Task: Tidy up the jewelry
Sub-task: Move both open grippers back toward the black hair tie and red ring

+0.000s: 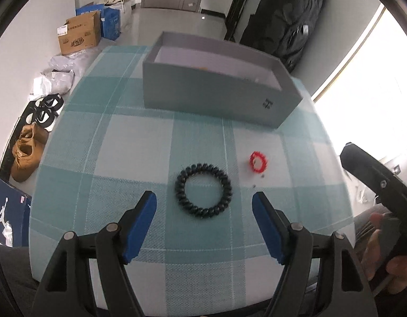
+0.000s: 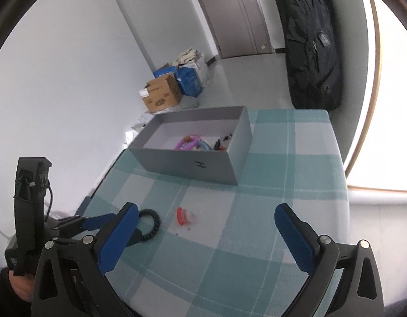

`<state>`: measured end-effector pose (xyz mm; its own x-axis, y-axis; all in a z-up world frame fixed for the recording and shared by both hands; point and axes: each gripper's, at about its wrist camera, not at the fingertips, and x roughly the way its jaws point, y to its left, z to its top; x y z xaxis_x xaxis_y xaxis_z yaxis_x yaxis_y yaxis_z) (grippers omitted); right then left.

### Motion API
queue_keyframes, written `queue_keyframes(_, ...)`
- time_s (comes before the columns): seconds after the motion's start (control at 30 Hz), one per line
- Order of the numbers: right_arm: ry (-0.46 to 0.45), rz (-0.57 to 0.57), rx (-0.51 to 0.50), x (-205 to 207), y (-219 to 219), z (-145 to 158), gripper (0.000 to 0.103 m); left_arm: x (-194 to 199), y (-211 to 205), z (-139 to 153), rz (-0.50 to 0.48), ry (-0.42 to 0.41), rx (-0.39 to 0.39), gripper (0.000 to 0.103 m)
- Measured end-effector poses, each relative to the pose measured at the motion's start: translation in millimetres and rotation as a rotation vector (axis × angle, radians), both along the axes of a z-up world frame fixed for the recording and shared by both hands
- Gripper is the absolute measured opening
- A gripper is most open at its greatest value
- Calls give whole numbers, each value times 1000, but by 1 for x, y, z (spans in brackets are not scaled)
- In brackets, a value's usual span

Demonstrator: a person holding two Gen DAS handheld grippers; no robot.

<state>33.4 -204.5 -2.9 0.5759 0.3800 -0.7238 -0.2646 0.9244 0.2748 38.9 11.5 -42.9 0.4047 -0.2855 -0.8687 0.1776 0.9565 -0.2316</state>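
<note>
I see white walls (image 2: 71,79) | grey door (image 2: 237,13) | pale glossy floor (image 1: 177,21) | bright window (image 2: 388,105) | checked teal surface (image 1: 124,145) | cardboard boxes (image 1: 79,33) along wall

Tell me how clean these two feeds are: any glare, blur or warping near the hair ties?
Left wrist view: window blown out white at right, fisheye bends the grey box; black coil tie sharp, red tie slightly soft. Right wrist view: same window glare at right; red tie smeared by blur, black tie partly hidden behind a finger.

Checked table (image 1: 119,142): box (image 1: 203,92), two bracelets.
</note>
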Motion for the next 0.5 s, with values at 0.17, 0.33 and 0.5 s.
queue_keyframes(0.17,30,-14,-24,0,-1,-7,103,9,-5,-5,-3,1,42,71)
queue_keyframes(0.33,44,-19,-20,2,-1,-10,103,4,-10,-10,-23,-15,65,71)
queue_keyframes(0.5,49,-20,-25,1,-2,-10,103,1,-15,-11,-19,-36,107,71)
